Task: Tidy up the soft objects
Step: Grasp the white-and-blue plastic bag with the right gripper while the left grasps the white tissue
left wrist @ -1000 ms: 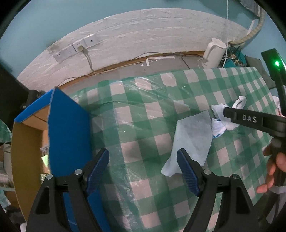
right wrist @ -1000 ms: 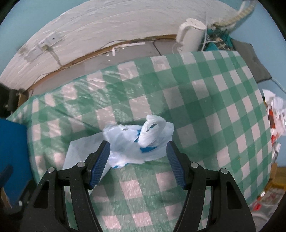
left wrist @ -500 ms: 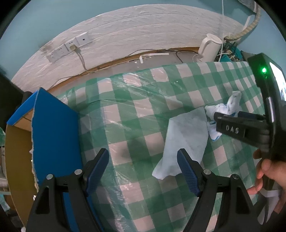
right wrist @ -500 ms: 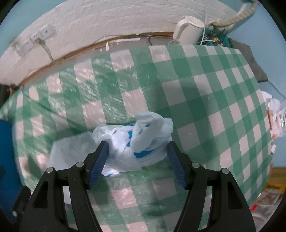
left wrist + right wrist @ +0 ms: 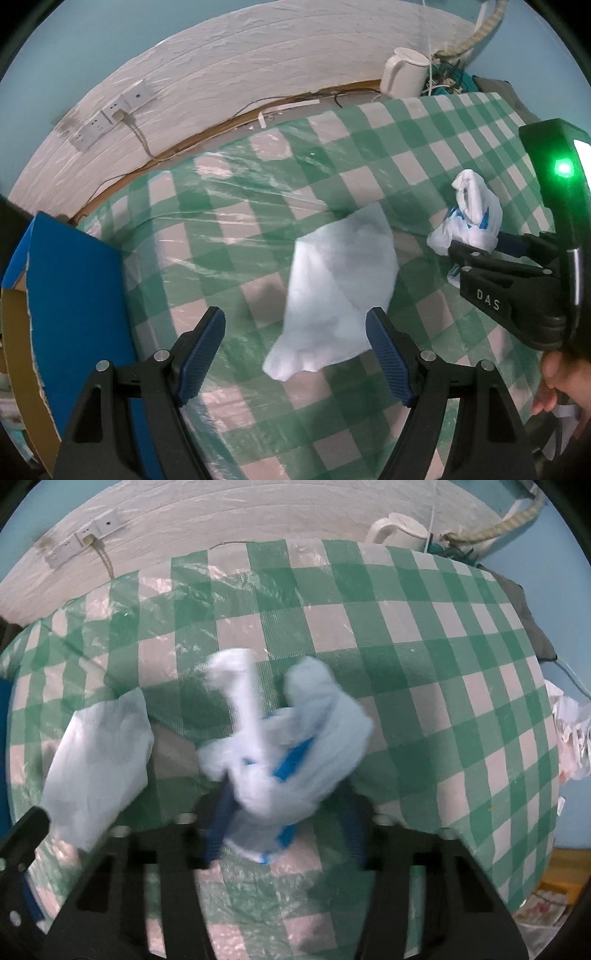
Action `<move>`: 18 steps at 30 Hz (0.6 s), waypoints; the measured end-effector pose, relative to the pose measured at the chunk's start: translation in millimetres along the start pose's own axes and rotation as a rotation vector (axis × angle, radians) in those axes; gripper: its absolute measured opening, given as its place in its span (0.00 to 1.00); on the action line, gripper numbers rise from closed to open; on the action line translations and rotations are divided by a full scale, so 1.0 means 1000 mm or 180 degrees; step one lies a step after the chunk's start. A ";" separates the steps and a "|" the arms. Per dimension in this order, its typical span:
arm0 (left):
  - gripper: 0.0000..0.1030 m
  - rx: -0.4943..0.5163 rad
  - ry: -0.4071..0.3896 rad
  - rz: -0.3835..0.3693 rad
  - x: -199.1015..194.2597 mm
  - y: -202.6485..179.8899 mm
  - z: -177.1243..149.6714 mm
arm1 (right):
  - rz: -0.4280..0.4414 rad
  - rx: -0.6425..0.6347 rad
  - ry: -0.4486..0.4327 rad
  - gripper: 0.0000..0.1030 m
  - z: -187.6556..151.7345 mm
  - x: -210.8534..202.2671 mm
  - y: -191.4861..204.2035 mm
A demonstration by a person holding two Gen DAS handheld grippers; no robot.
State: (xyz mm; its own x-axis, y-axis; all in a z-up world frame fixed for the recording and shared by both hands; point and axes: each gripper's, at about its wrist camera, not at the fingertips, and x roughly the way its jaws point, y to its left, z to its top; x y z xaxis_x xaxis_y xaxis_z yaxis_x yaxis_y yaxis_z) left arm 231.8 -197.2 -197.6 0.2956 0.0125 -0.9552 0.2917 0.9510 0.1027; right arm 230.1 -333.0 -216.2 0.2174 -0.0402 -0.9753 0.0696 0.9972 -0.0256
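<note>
Your right gripper has just been closing; its jaws now pinch the crumpled white-and-blue plastic bag near centre of the checked tablecloth. Confirm a full bite before lifting. Left gripper stands wide, empty, over the white cloth; lower it squarely.
</note>
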 end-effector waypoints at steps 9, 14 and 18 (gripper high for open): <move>0.78 0.0166 0.0079 0.0098 0.014 -0.021 -0.001 | 0.0028 -0.0022 -0.0096 0.32 -0.013 -0.008 -0.018; 0.78 0.0268 0.0110 0.0173 0.022 -0.034 -0.002 | 0.0045 -0.0007 -0.0180 0.32 -0.018 -0.017 -0.025; 0.78 0.0312 0.0154 0.0254 0.032 -0.036 0.001 | 0.0110 0.0032 -0.0210 0.32 -0.020 -0.020 -0.026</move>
State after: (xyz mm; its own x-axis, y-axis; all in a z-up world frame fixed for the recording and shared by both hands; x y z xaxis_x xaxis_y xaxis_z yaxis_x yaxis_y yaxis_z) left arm 231.8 -231.7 -231.9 0.2780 0.1042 -0.9549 0.3572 0.9116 0.2034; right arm 204.9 -356.8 -200.5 0.2836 -0.0100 -0.9589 0.0704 0.9975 0.0104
